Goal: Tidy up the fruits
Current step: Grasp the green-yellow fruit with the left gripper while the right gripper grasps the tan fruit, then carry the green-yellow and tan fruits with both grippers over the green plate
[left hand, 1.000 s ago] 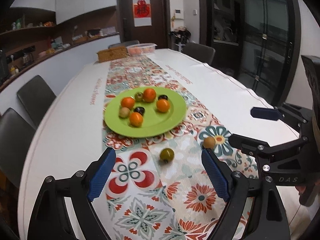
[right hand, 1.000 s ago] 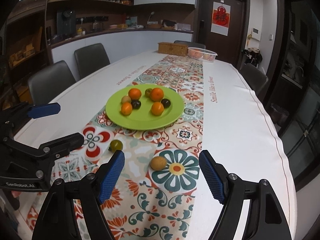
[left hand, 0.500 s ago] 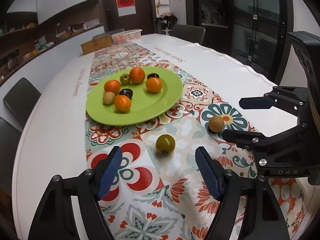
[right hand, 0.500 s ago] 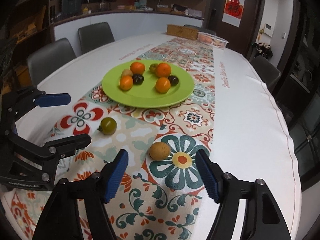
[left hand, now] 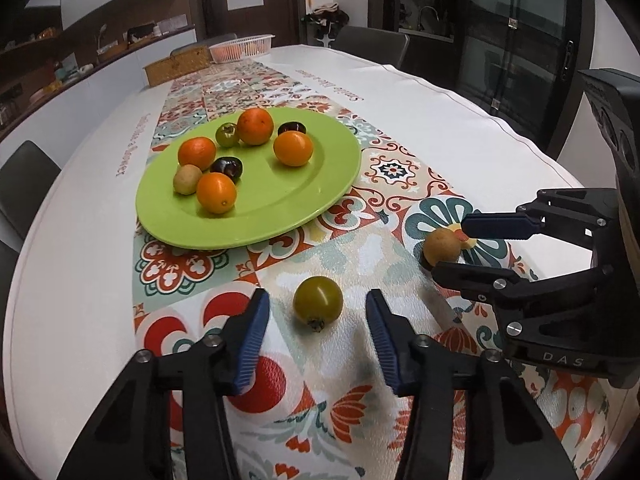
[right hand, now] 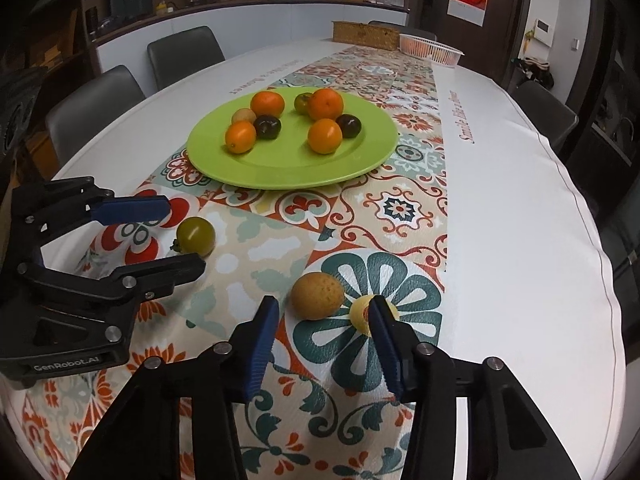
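Two fruits off the green plate (left hand: 320,184), down on the flowery cloth of the surface (right hand: 520,200), near side. Eight more already on the plate, farther back.

Left gripper (left hand: 316,320) low over the green fruit (left hand: 318,302). Jaws spread but closing, one blue pad on each side, not touching yet. Fruit right in the gap, so a squeeze should catch it evenly.

Right gripper (right hand: 324,320) low beside the brown fruit (right hand: 317,295), over to the right. Jaws closing too, fruit just at the tips, not pinched. Probably needs a bit more reach first.

Both fruits round, so likely to roll if bumped by one pad. Next job, most likely: lift each one over to the plate.
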### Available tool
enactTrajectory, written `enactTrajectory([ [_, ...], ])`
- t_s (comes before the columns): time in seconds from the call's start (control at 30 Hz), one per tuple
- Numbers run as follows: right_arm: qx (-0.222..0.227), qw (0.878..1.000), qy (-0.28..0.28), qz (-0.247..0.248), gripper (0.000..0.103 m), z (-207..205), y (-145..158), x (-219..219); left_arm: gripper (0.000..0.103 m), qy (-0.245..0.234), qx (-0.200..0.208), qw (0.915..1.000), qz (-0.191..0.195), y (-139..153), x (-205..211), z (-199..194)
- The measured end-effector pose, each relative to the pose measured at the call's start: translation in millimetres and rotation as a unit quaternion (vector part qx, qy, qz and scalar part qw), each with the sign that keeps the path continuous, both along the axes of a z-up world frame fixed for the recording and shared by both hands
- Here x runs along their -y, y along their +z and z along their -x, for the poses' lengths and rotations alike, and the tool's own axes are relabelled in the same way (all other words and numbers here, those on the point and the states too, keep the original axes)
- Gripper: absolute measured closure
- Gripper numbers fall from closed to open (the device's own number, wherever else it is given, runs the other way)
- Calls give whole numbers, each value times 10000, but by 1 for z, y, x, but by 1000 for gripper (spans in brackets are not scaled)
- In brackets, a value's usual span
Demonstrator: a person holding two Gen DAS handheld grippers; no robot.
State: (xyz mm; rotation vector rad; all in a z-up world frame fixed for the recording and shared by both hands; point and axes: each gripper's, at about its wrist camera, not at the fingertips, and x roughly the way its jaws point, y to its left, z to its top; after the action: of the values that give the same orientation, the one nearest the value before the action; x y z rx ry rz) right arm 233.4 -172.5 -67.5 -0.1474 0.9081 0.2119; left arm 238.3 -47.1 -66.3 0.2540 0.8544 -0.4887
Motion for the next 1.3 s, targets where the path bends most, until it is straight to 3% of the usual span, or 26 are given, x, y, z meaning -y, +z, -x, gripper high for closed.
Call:
enactTrajectory([
  [0.33,-169,9996,-22,-222,72,-8,-4,1,76,16,-208,9998,2,-7,3,-6],
  [0.77,36,9998,44,-197,73,3,10,-5,76,102,-143,9997,161,7,-1,4],
  [1.3,470,9980,146,-394,73,32,48,-11,76,269,283,9990,235,47,-6,40],
])
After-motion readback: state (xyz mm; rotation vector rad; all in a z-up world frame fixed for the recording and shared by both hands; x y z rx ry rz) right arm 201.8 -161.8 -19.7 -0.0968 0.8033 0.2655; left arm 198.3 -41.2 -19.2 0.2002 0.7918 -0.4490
